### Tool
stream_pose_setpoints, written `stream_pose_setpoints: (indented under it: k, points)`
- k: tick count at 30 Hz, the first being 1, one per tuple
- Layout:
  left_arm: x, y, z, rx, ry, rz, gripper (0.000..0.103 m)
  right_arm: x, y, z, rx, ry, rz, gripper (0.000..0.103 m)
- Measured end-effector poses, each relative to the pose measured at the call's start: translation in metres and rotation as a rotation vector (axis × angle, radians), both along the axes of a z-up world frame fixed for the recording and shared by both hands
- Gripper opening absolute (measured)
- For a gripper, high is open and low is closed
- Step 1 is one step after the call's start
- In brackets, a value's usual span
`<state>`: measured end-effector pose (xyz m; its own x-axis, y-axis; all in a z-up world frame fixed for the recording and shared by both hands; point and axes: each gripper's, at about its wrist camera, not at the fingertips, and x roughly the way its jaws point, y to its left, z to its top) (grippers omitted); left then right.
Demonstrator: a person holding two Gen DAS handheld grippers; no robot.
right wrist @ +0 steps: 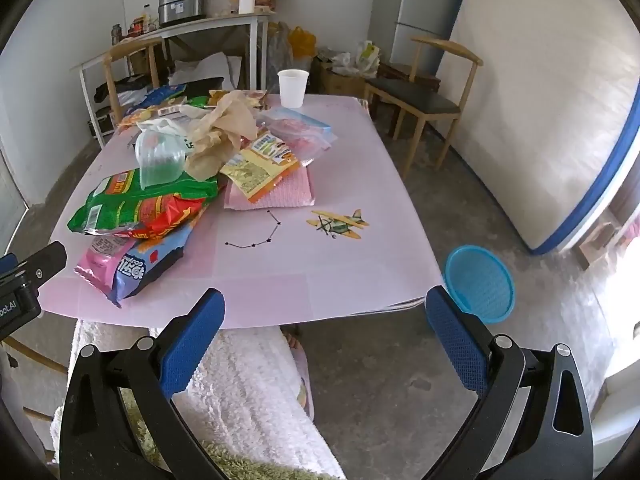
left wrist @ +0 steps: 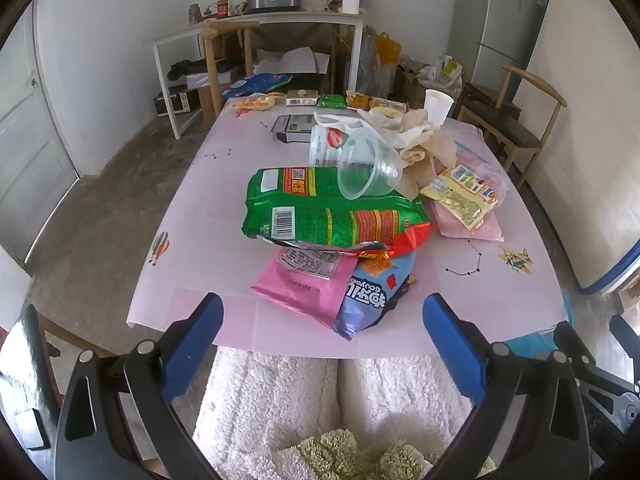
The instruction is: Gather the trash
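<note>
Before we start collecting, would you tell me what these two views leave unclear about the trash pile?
- Pink snack bag, both views: its upper part is hidden under the green bag.
- Blue bin, right wrist view: what it holds is hidden by its wall; the left wrist view shows only a sliver.
- Wrappers at the table's far edge: too small to identify.

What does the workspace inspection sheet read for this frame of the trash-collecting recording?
Surface: table under a pink patterned cloth.
Job's things: green snack bag atop pink packet and blue packet; clear plastic cup tipped on it; crumpled paper; blue bin on the floor.
Clutter: upright white paper cup; more wrappers at the far edge.
Tongs: left tongs and right tongs open, empty.
Cables: nothing seen.
Surroundings: wooden chair, mattress against the wall.
</note>
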<state>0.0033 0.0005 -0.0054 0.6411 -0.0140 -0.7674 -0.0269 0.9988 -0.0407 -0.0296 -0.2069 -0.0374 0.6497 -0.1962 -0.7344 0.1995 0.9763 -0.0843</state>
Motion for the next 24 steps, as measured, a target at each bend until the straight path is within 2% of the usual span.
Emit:
stream_pose_setpoints:
  k: [10,24]
  points:
    - [-0.002,-0.008,0.004,0.001,-0.018,-0.039,0.098,-0.002,-0.005,0.001,-0.008,-0.01,-0.015,0.096]
    - [-0.011,-0.011,0.012,-0.001,-0.039,-0.045,0.098,-0.01,-0.008,0.008,-0.008,-0.027,-0.023,0.096]
